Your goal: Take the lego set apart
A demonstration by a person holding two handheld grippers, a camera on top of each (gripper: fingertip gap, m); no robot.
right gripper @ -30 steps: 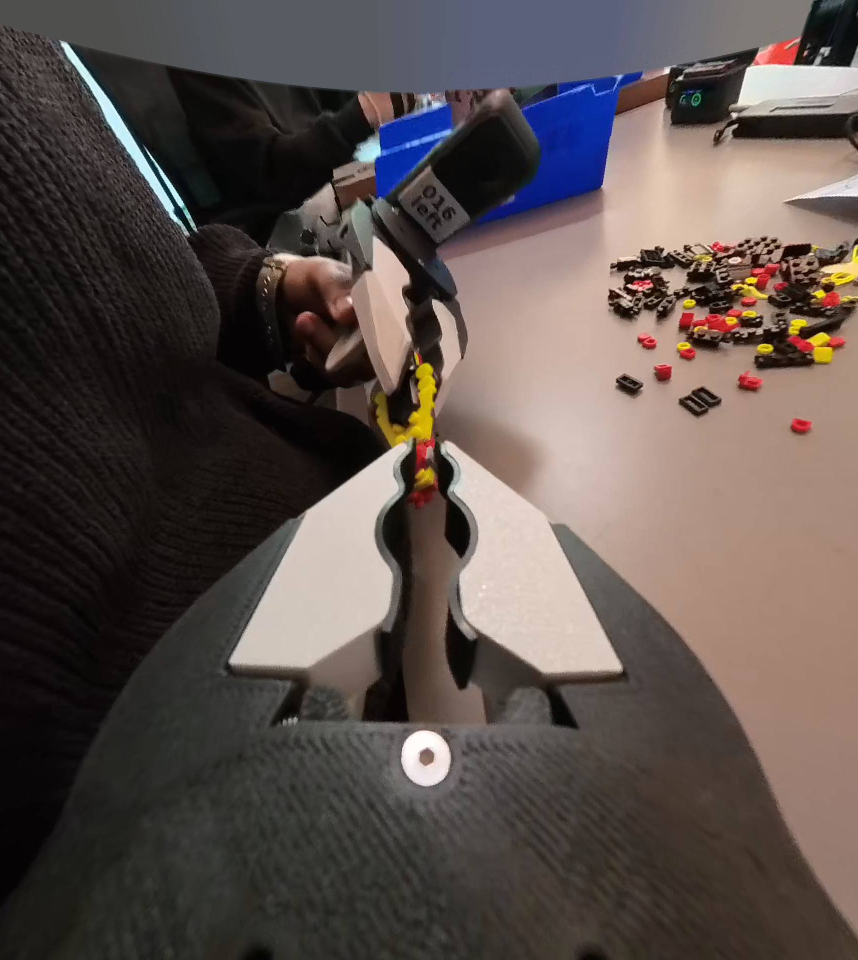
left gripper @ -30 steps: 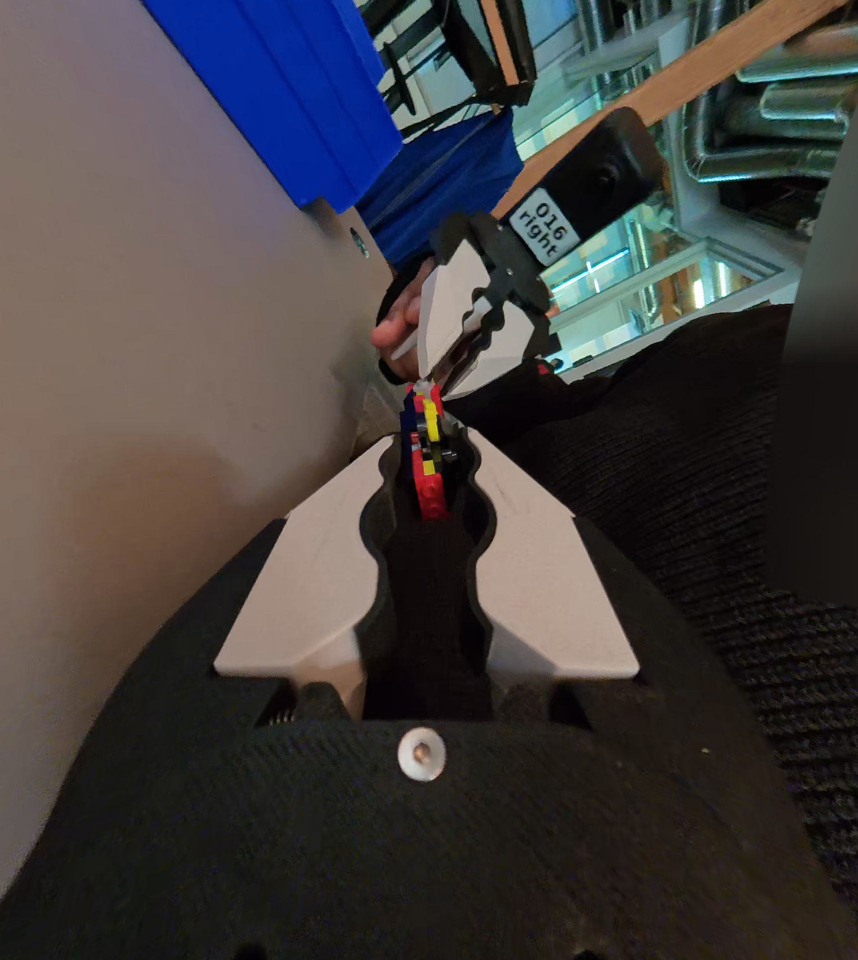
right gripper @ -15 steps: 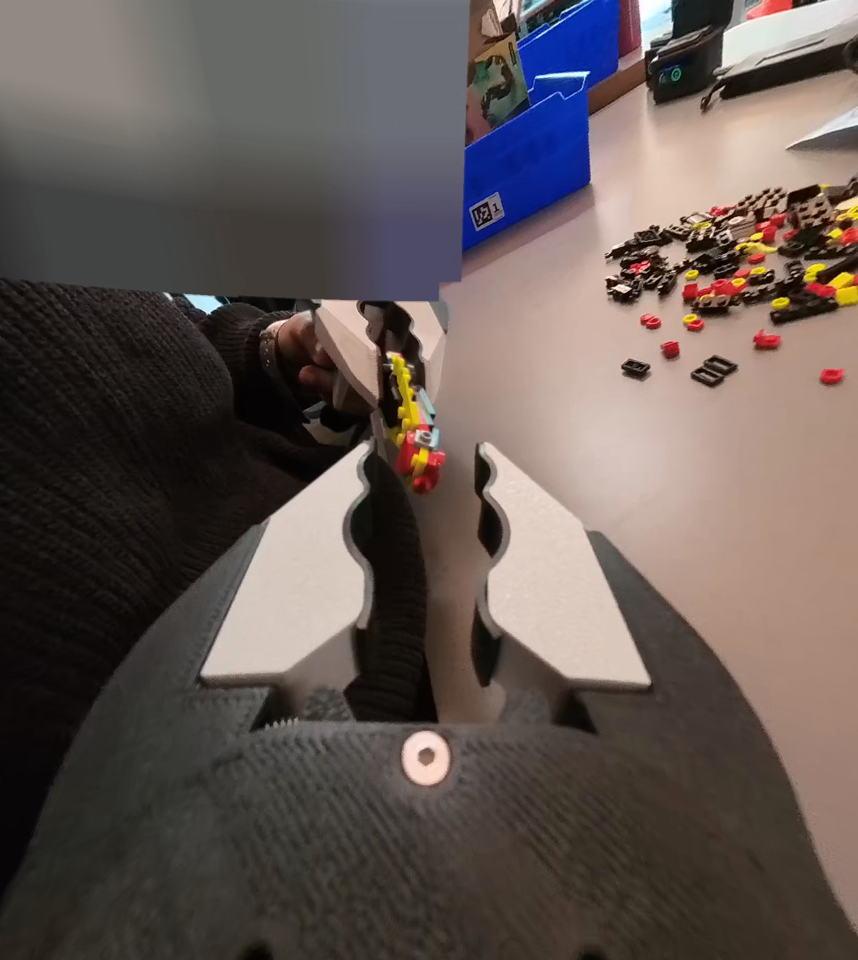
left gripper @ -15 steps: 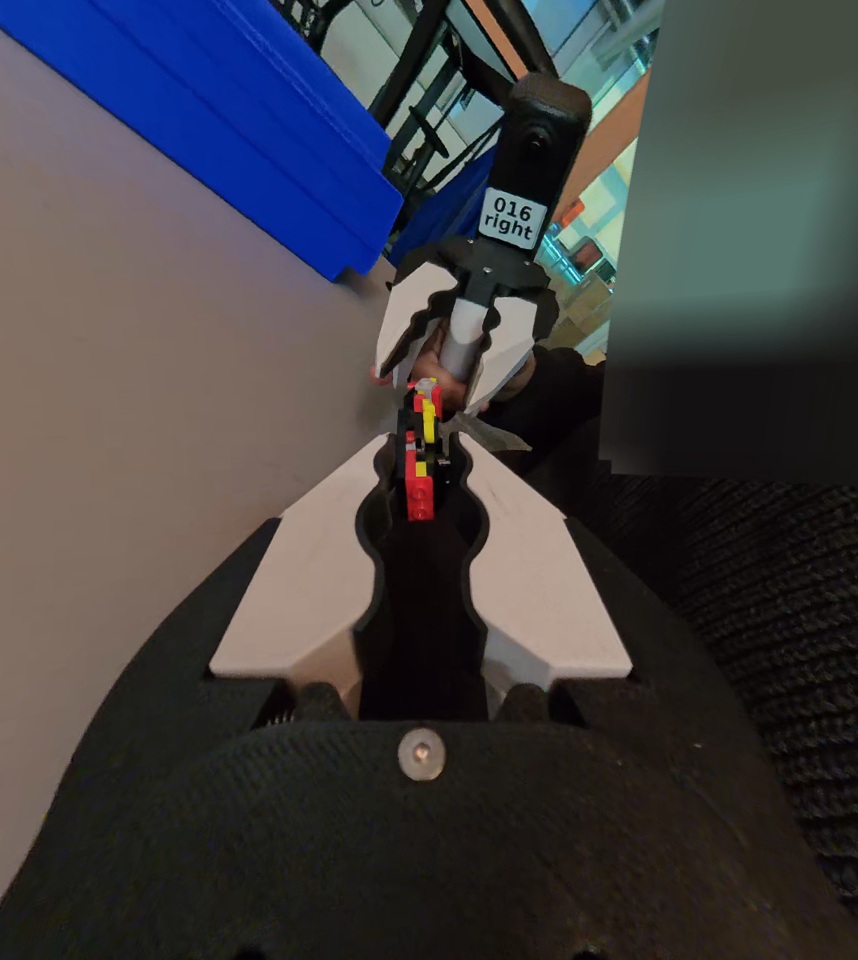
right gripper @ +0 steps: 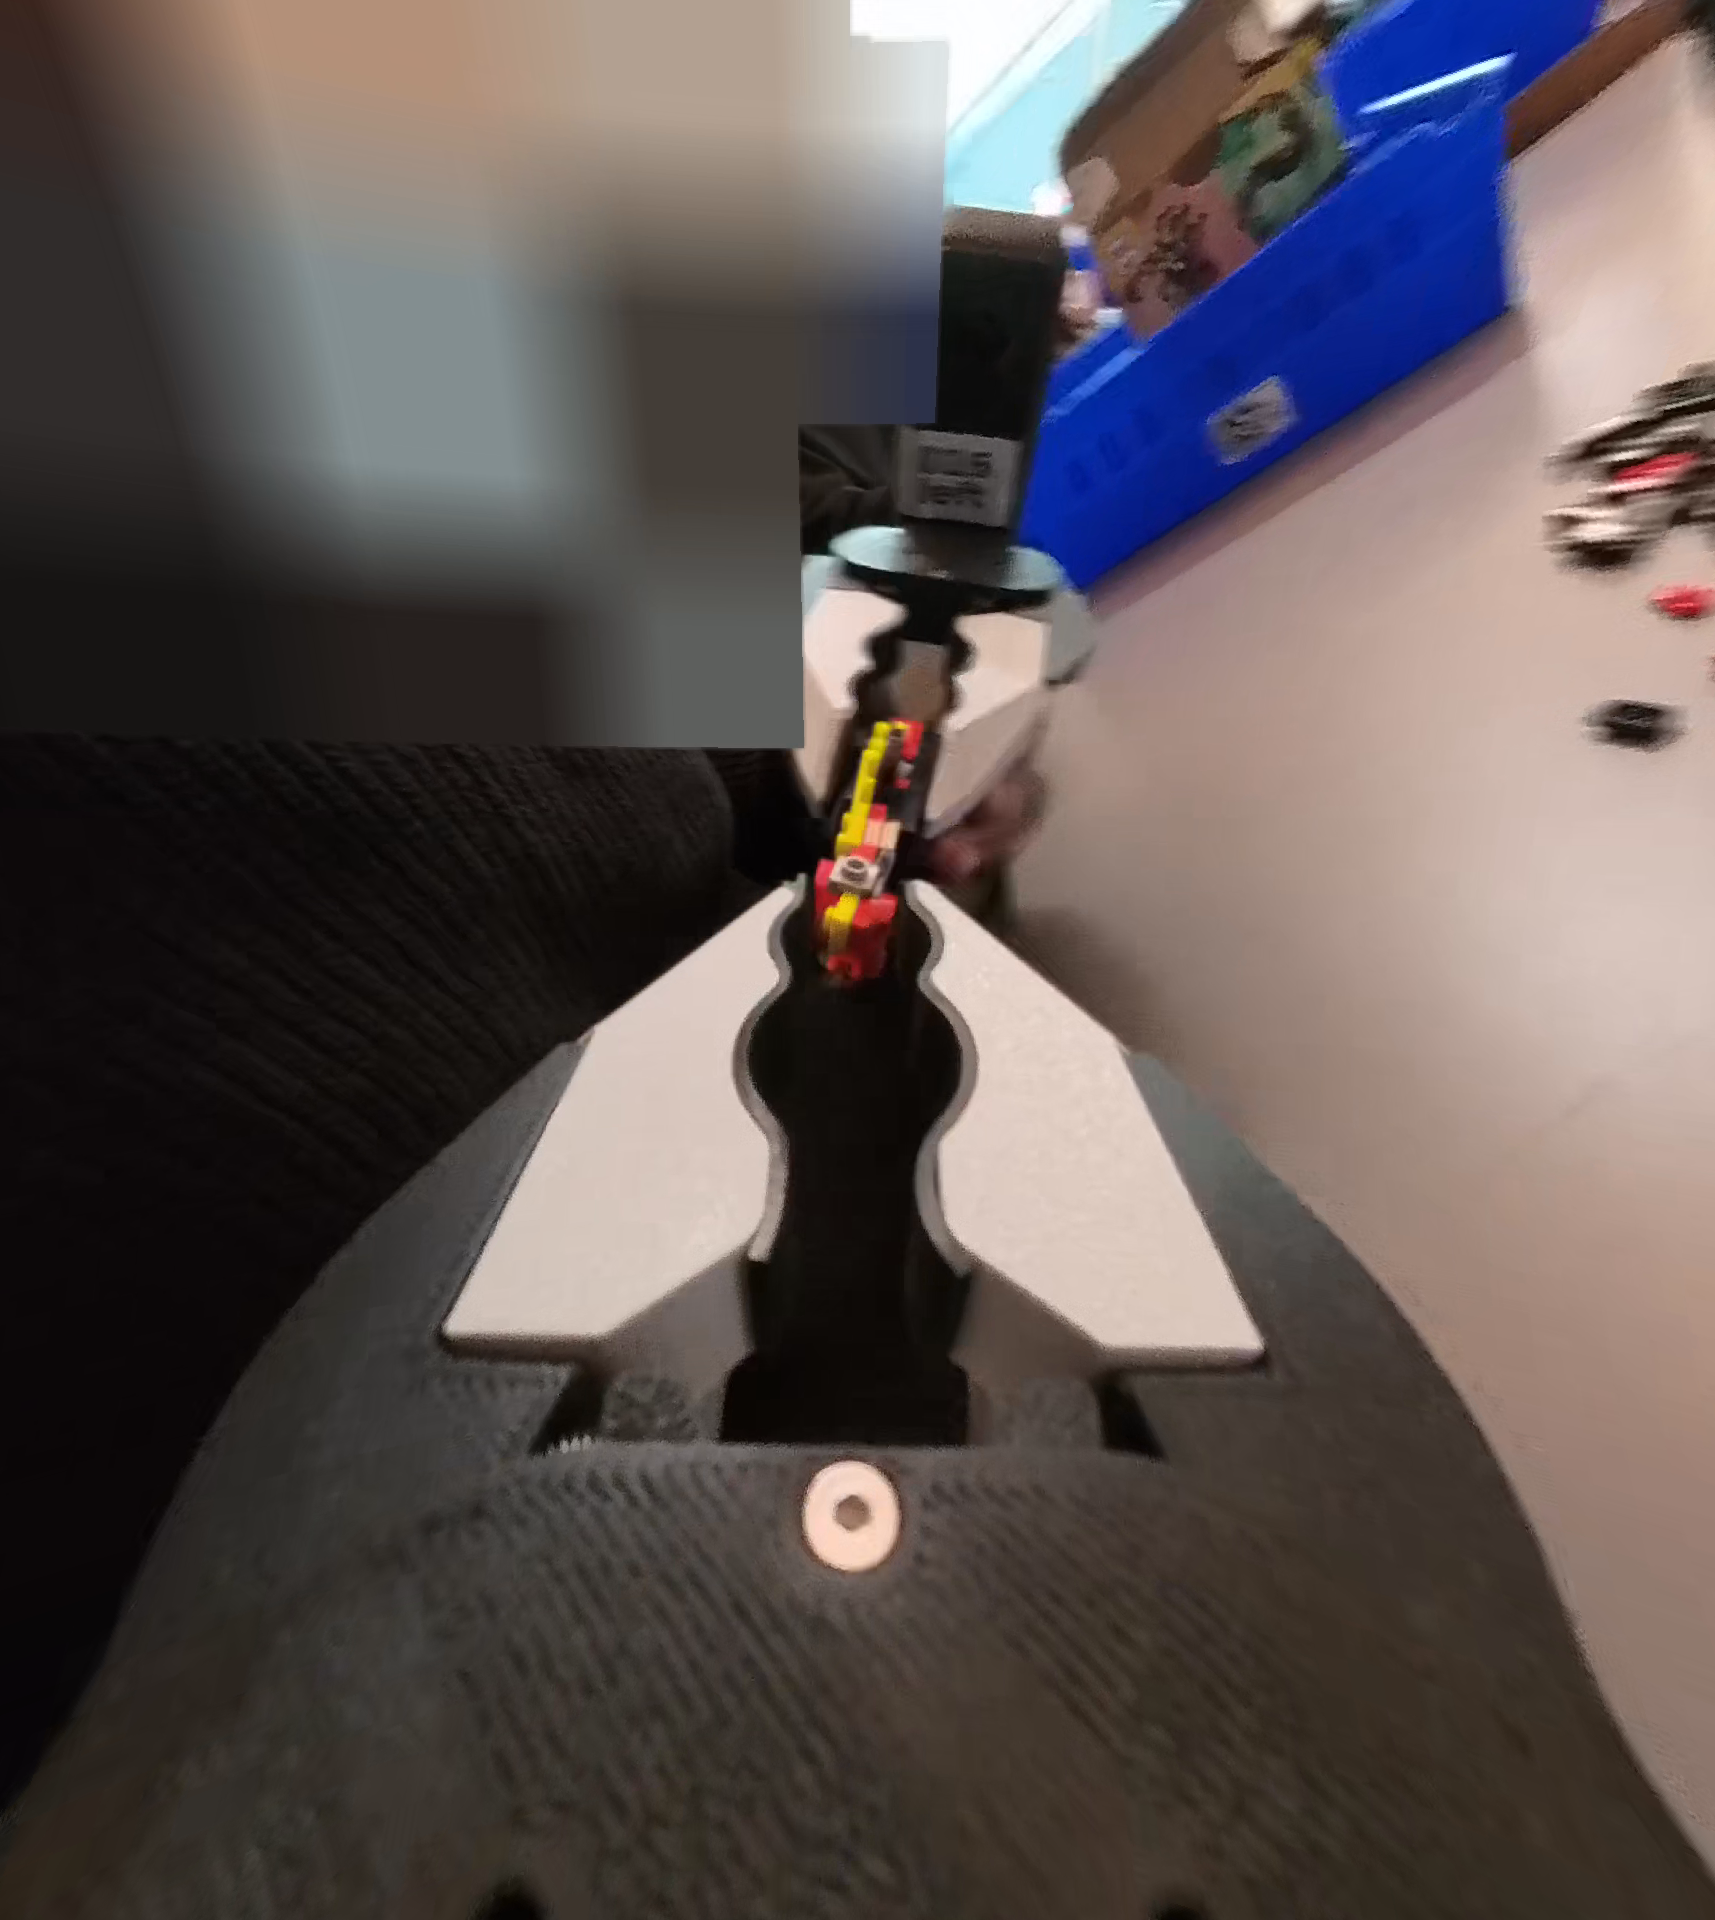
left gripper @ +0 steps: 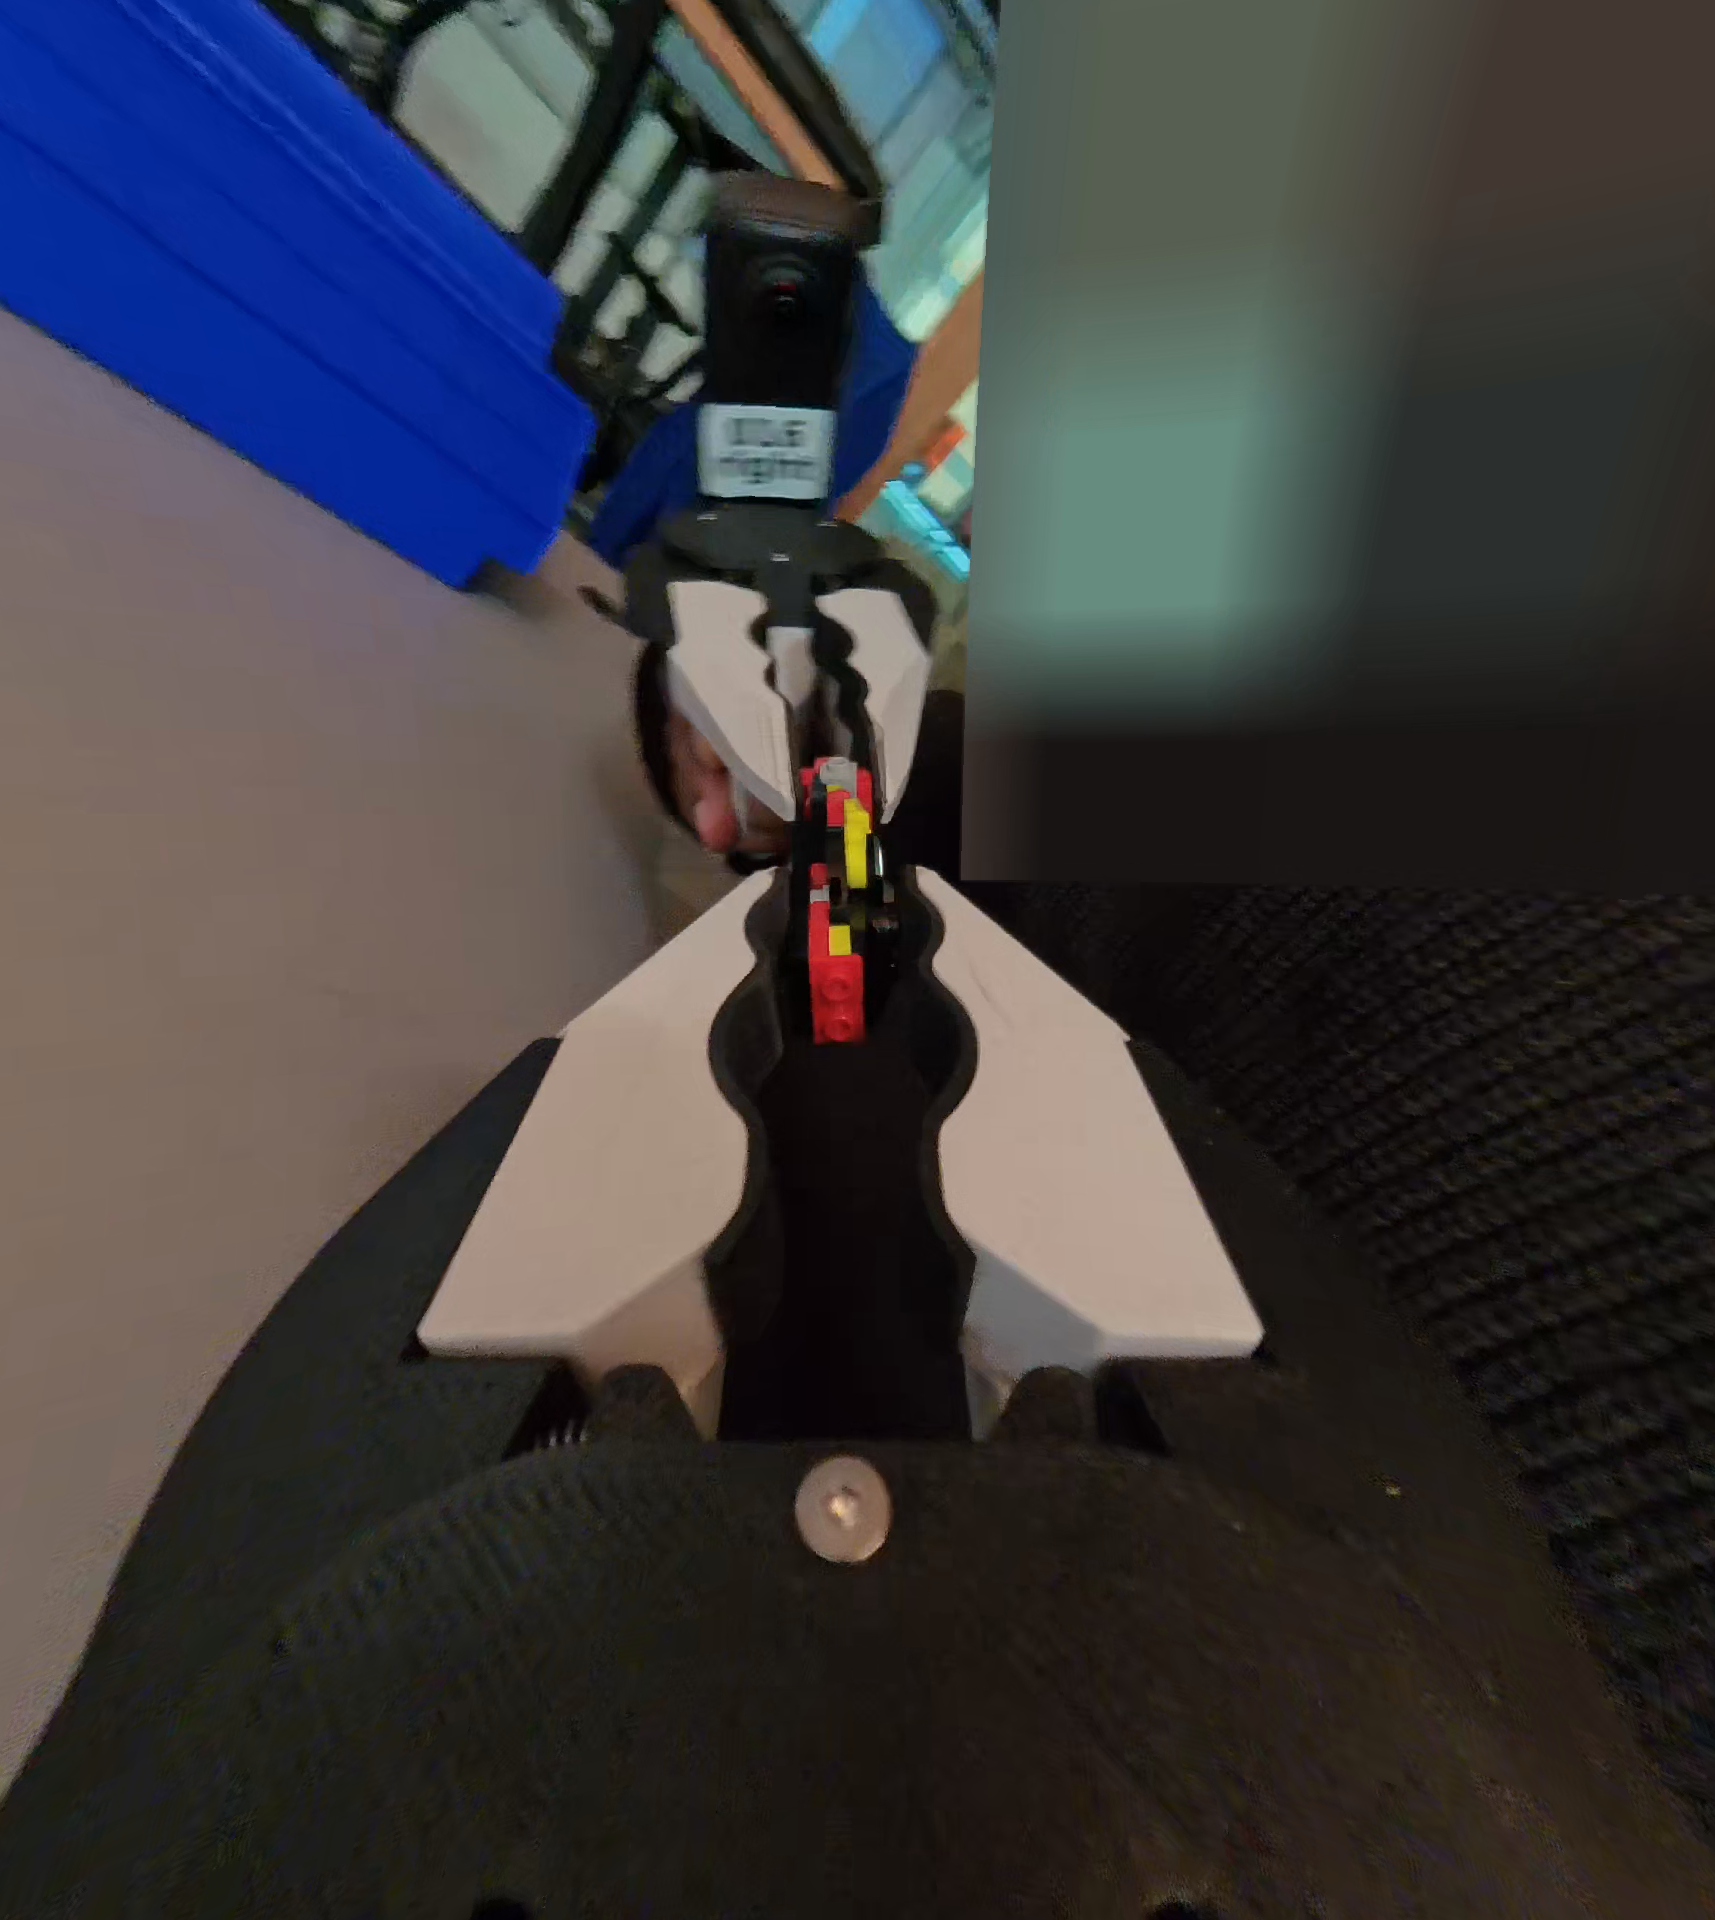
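A small lego set [left gripper: 837, 977] of red, yellow and black pieces is held in the air between both grippers. My left gripper [left gripper: 840, 883] is shut on its near end. My right gripper [left gripper: 837, 805] faces it from the far side, its fingers closed around the other end. In the right wrist view, my right gripper [right gripper: 855, 902] pinches the red and grey end of the lego set [right gripper: 872, 774], and the left gripper [right gripper: 884, 805] holds the far end. The two grippers point at each other, tip to tip.
A blue bin [left gripper: 209, 260] stands on the beige table [left gripper: 157, 831] behind the grippers and also shows in the right wrist view [right gripper: 1300, 364]. A pile of loose black, red and yellow pieces [right gripper: 1684, 488] lies on the table at right. A black knit sleeve [right gripper: 313, 987] fills the left.
My right gripper was open half a second ago and has closed on the end of the lego set. Both grippers have swung into line, facing each other.
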